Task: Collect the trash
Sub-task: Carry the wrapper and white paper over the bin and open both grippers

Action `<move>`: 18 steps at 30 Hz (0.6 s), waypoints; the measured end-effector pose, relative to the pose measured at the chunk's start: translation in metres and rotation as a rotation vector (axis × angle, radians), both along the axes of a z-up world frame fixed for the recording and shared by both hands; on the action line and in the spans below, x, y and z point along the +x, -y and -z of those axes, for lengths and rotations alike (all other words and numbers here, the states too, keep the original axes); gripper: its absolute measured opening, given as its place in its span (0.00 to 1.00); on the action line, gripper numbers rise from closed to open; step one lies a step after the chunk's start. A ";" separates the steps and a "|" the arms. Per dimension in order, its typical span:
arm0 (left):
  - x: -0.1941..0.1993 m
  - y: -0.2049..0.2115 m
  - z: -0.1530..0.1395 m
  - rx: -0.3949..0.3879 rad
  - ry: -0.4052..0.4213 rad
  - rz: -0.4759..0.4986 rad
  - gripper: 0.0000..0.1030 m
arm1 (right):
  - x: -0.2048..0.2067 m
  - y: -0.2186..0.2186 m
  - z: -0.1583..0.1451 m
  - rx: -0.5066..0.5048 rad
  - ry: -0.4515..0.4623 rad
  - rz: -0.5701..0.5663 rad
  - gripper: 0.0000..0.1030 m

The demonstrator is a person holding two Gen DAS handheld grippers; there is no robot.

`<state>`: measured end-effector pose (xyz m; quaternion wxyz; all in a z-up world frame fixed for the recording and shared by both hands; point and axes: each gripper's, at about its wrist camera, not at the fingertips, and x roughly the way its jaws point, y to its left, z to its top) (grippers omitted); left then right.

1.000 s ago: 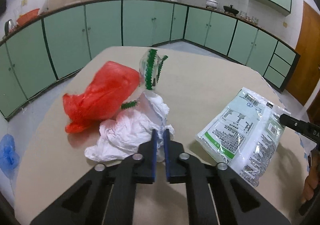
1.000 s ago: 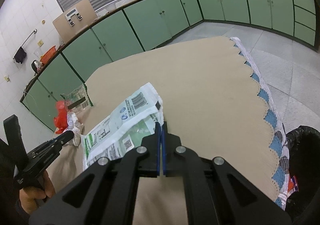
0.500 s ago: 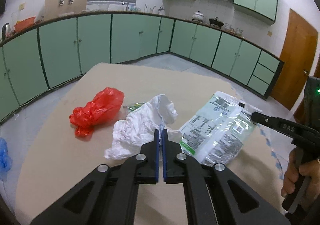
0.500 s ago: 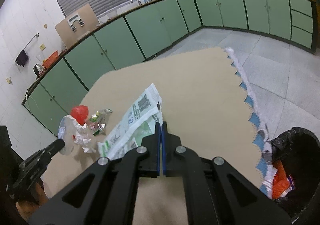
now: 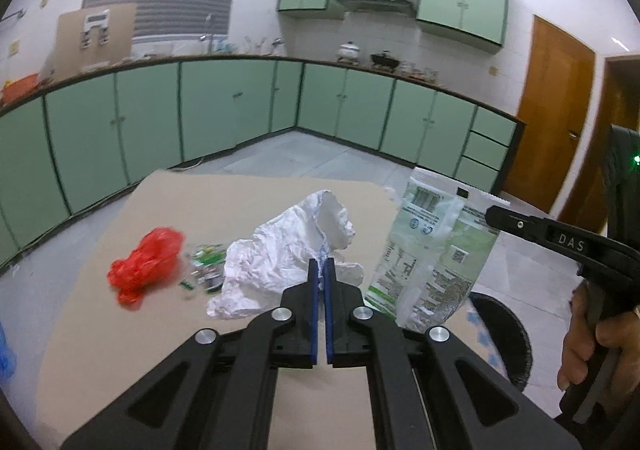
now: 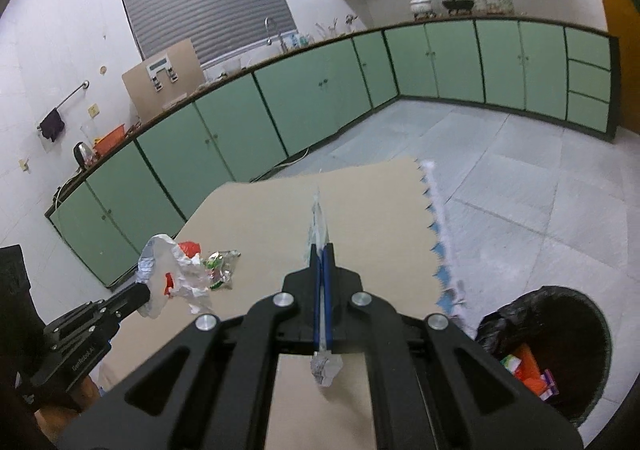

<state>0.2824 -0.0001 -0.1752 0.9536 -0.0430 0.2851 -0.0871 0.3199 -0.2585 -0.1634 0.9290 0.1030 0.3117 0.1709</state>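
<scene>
Trash: left gripper (image 5: 319, 270) clamps white plastic bag (image 5: 288, 250); right gripper (image 6: 322, 254), marked "DAS", clamps printed packet (image 5: 432, 250).

The bin (image 6: 576, 334) stands beside the table's (image 6: 372, 209) right edge, trash (image 6: 528, 370) inside.

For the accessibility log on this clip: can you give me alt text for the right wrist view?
The right gripper is shut on a white and green printed plastic package, seen edge-on above a tan table. At left, the left gripper holds crumpled white plastic; a black-lined trash bin stands on the floor at lower right.
</scene>
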 end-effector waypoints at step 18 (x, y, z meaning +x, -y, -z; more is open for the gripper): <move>0.025 0.200 -0.001 0.003 -0.032 0.389 0.02 | -0.054 0.183 0.012 -0.077 -0.013 0.273 0.00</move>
